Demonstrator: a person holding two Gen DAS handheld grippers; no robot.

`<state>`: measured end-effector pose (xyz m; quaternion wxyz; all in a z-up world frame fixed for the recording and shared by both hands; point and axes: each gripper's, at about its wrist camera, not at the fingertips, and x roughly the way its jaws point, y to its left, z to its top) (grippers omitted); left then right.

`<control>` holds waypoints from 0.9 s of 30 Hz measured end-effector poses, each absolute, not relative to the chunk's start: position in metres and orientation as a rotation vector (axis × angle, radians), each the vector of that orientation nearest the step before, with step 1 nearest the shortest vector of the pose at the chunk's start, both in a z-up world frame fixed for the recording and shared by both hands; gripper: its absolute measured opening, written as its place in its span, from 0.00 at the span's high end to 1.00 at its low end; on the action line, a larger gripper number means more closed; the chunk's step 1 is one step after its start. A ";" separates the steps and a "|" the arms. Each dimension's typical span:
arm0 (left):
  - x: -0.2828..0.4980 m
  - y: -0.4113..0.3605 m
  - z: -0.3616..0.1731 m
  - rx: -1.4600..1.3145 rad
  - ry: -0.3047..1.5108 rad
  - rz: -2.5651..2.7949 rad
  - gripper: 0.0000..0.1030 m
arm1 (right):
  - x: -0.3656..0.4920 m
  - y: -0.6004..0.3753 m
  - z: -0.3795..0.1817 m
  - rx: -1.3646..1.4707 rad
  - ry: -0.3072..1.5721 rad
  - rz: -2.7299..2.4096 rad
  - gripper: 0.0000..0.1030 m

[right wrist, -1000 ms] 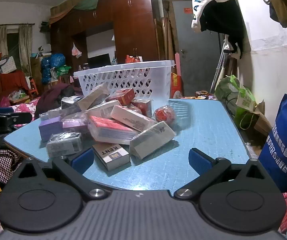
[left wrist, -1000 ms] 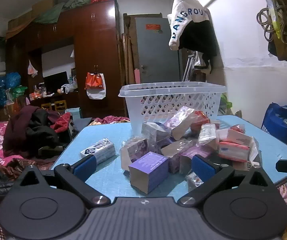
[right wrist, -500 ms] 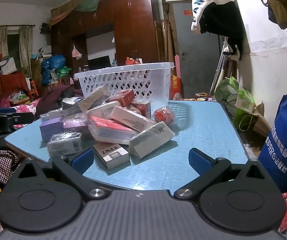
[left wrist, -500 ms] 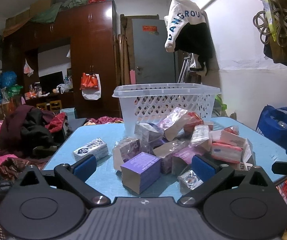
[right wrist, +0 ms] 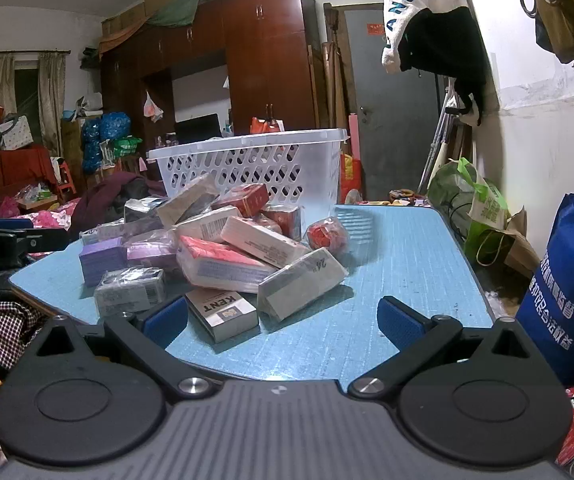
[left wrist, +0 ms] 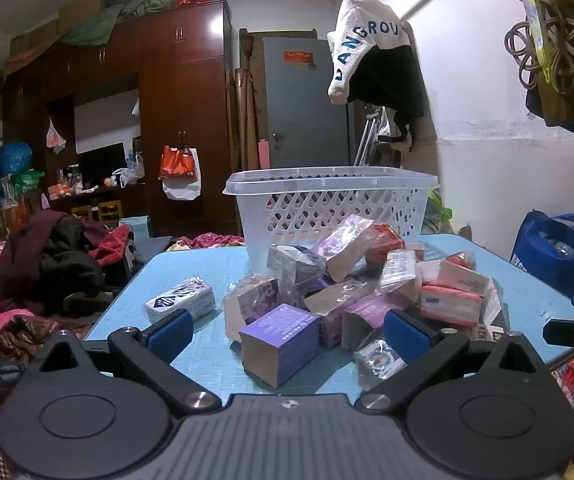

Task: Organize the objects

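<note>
- Basket, one white perforated plastic one, is standing on the blue table just behind the pile.
- Packets are lying heaped in a pile too tangled to count exactly.
- One purple box is sitting nearest the left gripper.
- One KENT pack, plain only in the right view, is lying just ahead of the right gripper.
- One blue-and-white packet, showing only in the left view, is lying apart from the pile.
- Both grippers are hovering spread wide, gripping nothing.
</note>
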<state>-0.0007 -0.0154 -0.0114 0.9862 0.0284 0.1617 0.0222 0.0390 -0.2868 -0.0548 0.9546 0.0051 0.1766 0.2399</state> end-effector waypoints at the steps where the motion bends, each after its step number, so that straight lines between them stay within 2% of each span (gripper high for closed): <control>1: -0.001 -0.015 -0.011 0.057 0.325 0.045 0.00 | 0.039 -0.287 -0.055 0.011 0.359 0.487 0.00; 27: 0.001 -0.015 -0.015 0.061 0.331 0.054 0.00 | 0.042 -0.286 -0.055 0.013 0.365 0.477 0.00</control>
